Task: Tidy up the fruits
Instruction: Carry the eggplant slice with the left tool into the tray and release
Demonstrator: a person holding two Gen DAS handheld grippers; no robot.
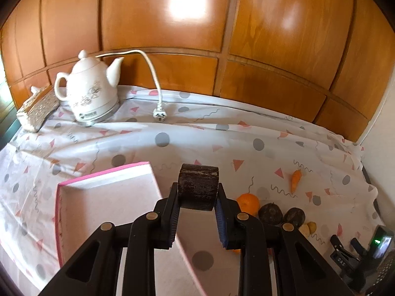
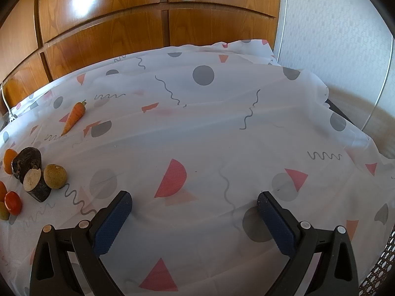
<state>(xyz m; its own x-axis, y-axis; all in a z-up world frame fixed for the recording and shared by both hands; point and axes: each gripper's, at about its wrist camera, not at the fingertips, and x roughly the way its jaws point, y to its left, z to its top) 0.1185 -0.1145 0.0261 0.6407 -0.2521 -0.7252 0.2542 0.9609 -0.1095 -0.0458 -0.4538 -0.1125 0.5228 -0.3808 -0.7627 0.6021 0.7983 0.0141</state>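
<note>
- The left gripper (image 1: 197, 209) is clamping a dark brown chunk (image 1: 198, 186), flat-ended like a cut piece of root, and carrying it in the air just beside the right edge of the pink-rimmed tray (image 1: 106, 180).
- That hold is looking deliberate: the blue pads (image 1: 173, 218) are pressing on the chunk's two sides, so its weight is sitting between them and it should not be rolling out.
- The tray is lying empty on the patterned tablecloth (image 1: 222, 143), and my guess is that the chunk is heading there.
- The rest of the produce is waiting to the right: an orange (image 1: 248, 203), two more dark pieces (image 1: 270, 213), and a carrot (image 1: 295, 177) lying apart further back.
- The right gripper (image 2: 193, 203) is hovering over bare cloth with its jaws spread wide and nothing between them, probably keeping clear of the pile.
- A white kettle (image 1: 91, 91) is standing at the back by the wooden panels.
</note>
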